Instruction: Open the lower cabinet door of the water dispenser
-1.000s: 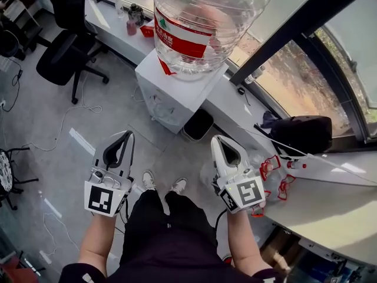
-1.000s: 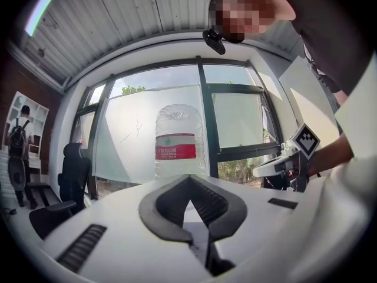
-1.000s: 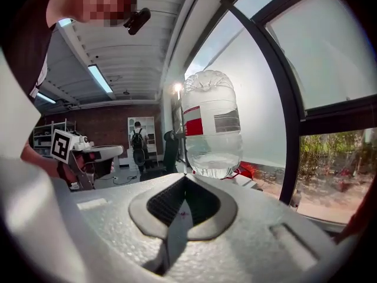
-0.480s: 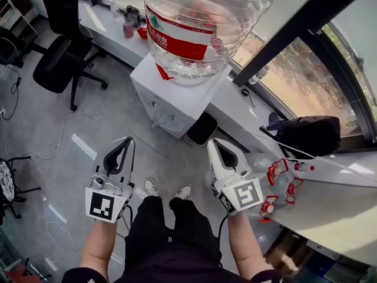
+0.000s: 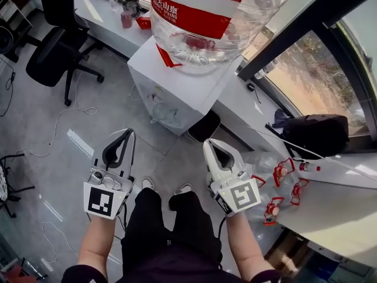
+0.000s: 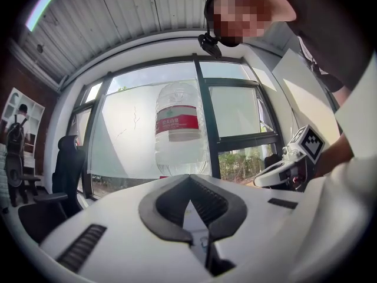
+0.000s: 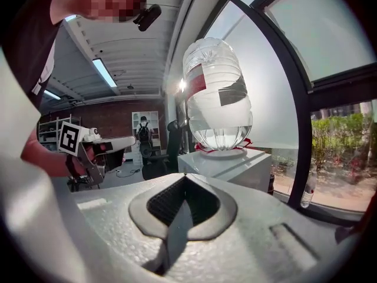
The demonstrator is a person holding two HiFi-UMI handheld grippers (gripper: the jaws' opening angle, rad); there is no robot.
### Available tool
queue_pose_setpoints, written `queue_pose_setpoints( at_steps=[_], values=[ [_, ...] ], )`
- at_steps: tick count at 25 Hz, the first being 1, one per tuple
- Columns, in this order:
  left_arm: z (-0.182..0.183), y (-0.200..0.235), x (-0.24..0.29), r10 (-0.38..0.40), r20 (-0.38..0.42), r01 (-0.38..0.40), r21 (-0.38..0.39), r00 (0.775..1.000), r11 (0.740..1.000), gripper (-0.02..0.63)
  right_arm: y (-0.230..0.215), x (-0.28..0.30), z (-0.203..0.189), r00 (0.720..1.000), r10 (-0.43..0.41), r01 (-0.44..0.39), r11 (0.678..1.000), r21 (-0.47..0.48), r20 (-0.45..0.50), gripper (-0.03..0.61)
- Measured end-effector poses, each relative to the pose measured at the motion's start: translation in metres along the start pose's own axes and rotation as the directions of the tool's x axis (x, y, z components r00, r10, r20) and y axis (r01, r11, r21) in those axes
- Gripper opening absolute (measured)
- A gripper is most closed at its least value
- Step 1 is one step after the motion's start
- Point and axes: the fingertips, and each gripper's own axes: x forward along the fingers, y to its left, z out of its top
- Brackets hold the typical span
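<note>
A black office chair (image 5: 50,58) stands left of the white water dispenser (image 5: 171,81), a black bin (image 5: 203,125) right. The left hand-held gripper (image 5: 128,133) and right hand-held gripper (image 5: 207,143) are closed, empty; the dispenser now looms larger.

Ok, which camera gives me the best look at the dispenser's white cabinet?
The head view: the cabinet shows from its top down its near faces to the floor. The right gripper view catches only its upper part under the bottle. The left gripper view shows only the bottle; the left gripper hides the cabinet.
</note>
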Motion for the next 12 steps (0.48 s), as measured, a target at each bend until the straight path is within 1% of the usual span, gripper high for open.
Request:
queue_pose_setpoints(
  at_steps=[2, 4, 6, 8, 11, 12],
  values=[
    [-0.016, -0.002, -0.002, 0.005, -0.017, -0.006, -0.039, 1.000, 0.999, 0.006, 0.002, 0.003, -0.014, 1.000, 0.005, -0.005, 1.000, -0.002, -0.003, 0.005],
    [-0.034, -0.001, -0.005, 0.016, -0.035, -0.018, -0.057, 0.999, 0.998, 0.006, 0.003, 0.007, -0.028, 1.000, 0.012, -0.012, 1.000, -0.004, -0.002, 0.005],
    [-0.049, 0.001, -0.006, 0.021, -0.023, -0.022, -0.048, 1.000, 0.999, 0.006, 0.002, 0.013, -0.044, 1.000, 0.020, -0.020, 1.000, -0.011, -0.003, 0.005],
    [-0.061, 0.004, -0.006, 0.024, 0.008, -0.023, -0.028, 1.000, 0.999, 0.006, 0.000, 0.020, -0.059, 1.000, 0.025, -0.025, 0.999, -0.023, 0.007, 0.005],
    [-0.083, 0.010, -0.006, 0.036, 0.036, -0.036, -0.001, 0.999, 0.999, 0.006, -0.001, 0.032, -0.071, 0.996, 0.027, -0.025, 0.999, -0.033, 0.081, 0.005],
    [-0.092, 0.012, -0.005, 0.042, 0.037, -0.042, -0.005, 0.998, 0.999, 0.006, -0.003, 0.037, -0.077, 0.995, 0.028, -0.025, 0.999, -0.033, 0.093, 0.005]
  ],
)
